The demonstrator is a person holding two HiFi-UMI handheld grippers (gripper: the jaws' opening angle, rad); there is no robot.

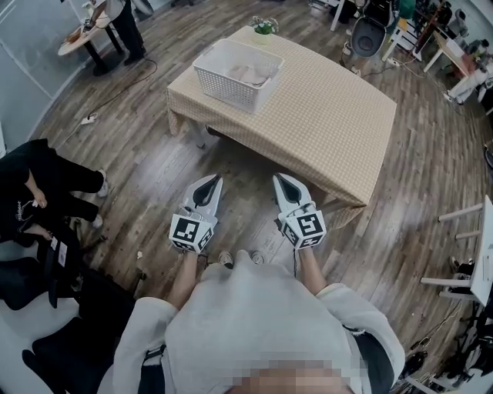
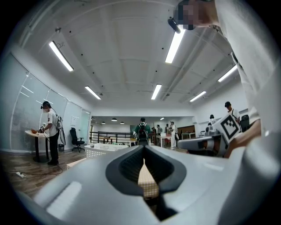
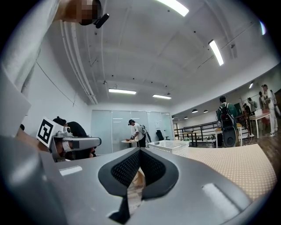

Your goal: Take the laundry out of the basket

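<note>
A white lattice laundry basket (image 1: pixel 231 85) stands on the far left part of the table (image 1: pixel 331 131), which has a tan checked cloth. Pale laundry (image 1: pixel 253 73) lies inside it. My left gripper (image 1: pixel 214 178) and right gripper (image 1: pixel 279 178) are held side by side over the wood floor, short of the table's near edge and well away from the basket. On both, the jaw tips meet with nothing between them. The left gripper view has its tips (image 2: pixel 143 147) pointing level, with the basket (image 2: pixel 99 150) beyond. The right gripper view shows its tips (image 3: pixel 139 150) and the basket (image 3: pixel 173 146) on the cloth.
A seated person in black (image 1: pixel 38 192) is close on my left. Another person (image 1: pixel 123 23) stands at a small round table far left. A small plant (image 1: pixel 264 25) sits at the table's far edge. A cable and plug (image 1: pixel 88 119) lie on the floor; white furniture (image 1: pixel 481 254) stands at right.
</note>
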